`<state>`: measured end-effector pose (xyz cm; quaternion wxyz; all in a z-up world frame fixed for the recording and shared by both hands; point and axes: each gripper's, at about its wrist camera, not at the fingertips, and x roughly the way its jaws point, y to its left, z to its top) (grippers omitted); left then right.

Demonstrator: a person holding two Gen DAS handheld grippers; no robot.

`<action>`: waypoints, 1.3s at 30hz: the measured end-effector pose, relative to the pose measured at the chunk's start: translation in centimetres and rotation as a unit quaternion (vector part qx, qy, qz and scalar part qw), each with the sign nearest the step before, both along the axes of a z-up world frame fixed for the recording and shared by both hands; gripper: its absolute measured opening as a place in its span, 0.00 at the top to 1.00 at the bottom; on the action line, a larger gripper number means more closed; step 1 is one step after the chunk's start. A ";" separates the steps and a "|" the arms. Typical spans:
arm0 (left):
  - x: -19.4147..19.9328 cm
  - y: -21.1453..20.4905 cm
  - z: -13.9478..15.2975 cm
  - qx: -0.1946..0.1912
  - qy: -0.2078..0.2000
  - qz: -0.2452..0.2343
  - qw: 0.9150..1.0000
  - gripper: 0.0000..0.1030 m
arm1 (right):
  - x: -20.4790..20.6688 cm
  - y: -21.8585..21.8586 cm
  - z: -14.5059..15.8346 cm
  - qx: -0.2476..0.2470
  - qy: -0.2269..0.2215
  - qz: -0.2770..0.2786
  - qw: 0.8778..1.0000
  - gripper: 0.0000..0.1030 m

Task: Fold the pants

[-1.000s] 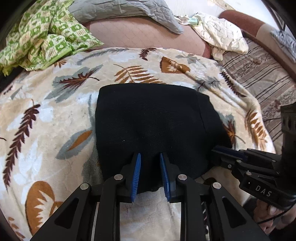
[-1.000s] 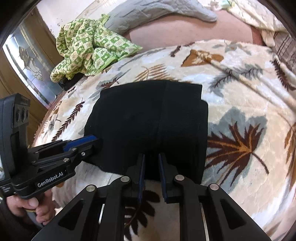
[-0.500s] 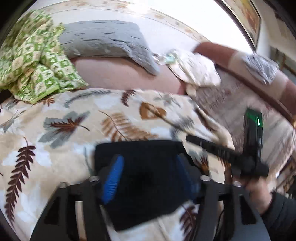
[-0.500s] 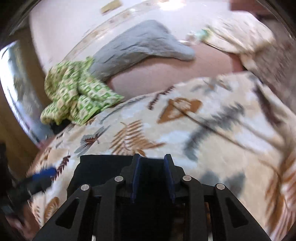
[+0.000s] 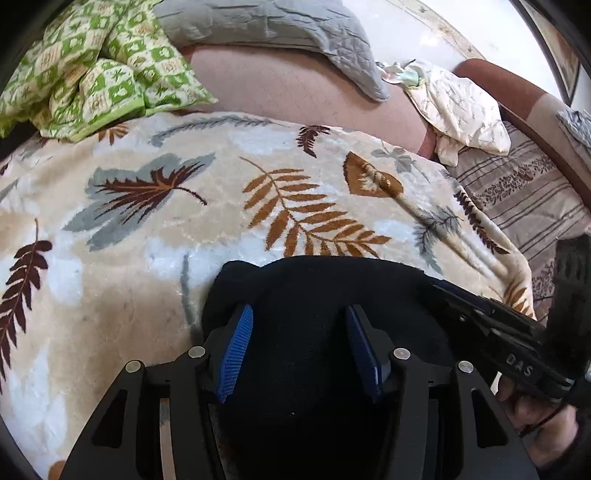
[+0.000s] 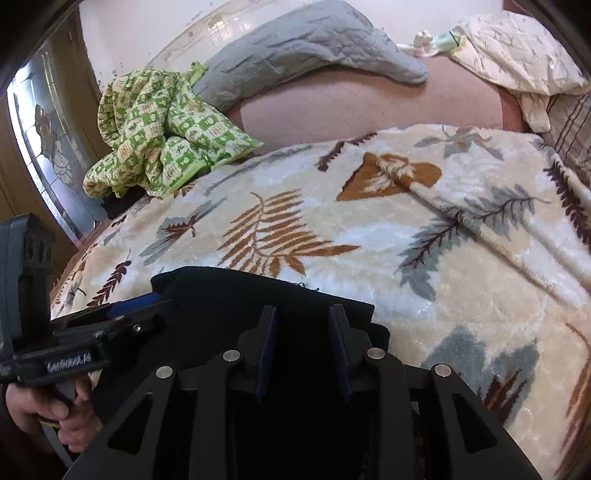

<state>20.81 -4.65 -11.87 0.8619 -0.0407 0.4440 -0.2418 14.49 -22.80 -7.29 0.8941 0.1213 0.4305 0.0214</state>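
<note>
The black pants (image 5: 325,291) lie folded into a compact bundle on the leaf-patterned blanket (image 5: 147,236). My left gripper (image 5: 299,332) is open, its blue pads spread over the near part of the bundle. My right gripper (image 6: 303,332) is open too, hovering over the bundle's (image 6: 229,291) right part. Each gripper shows in the other's view: the right one at the bundle's right edge (image 5: 491,325), the left one at its left edge (image 6: 92,339). The bundle's near edge is hidden under the grippers.
A green checked cloth (image 5: 92,70) lies crumpled at the back left, a grey quilted pillow (image 5: 266,26) behind, a cream cloth (image 5: 465,114) at back right. Striped bedding (image 5: 535,199) lies right of the blanket. A wooden glass-panelled door (image 6: 44,155) stands to the left.
Both grippers opened, letting go of the pants' near edge. They lifted and tilted up, then settled lower over the bundle, which now sits closer in both views.
</note>
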 end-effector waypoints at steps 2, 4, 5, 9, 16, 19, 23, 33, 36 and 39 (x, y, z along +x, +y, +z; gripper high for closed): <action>-0.7 -0.5 1.5 0.016 0.004 0.009 1.000 0.48 | -1.3 0.1 1.2 -0.016 -0.017 -0.004 1.000 0.71; -2.2 -0.6 3.6 0.030 0.000 0.034 0.999 0.48 | -2.8 -0.1 2.5 -0.013 -0.035 -0.010 0.999 0.70; -3.4 -0.4 4.6 0.031 -0.006 0.042 0.999 0.48 | -4.1 -0.4 3.3 0.004 -0.047 -0.016 0.999 0.66; -9.1 -0.5 8.0 0.070 -0.078 0.046 0.993 0.34 | -8.0 -2.2 4.7 0.082 -0.057 -0.070 0.993 0.50; -18.5 -0.7 8.6 0.106 -0.105 0.013 0.989 0.23 | -11.4 -3.0 6.2 0.106 -0.036 -0.079 0.991 0.50; -19.6 -0.4 8.7 0.092 -0.096 0.020 0.991 0.10 | -12.9 -3.1 6.6 0.127 -0.046 -0.060 0.989 0.42; -18.9 0.0 8.7 0.093 -0.088 0.040 0.991 0.09 | -13.4 -3.9 6.2 0.158 -0.059 -0.073 0.983 0.32; -16.8 0.1 8.0 0.060 -0.049 0.032 0.996 0.01 | -12.7 -3.3 5.5 0.186 -0.054 -0.049 0.980 0.03; -16.1 -0.2 7.6 0.063 -0.032 0.025 0.997 0.01 | -12.2 -2.1 5.3 0.180 -0.039 -0.019 0.983 0.03; -15.7 -0.5 7.4 0.074 -0.028 0.030 0.996 0.01 | -12.0 -1.3 5.3 0.173 -0.034 -0.003 0.984 0.03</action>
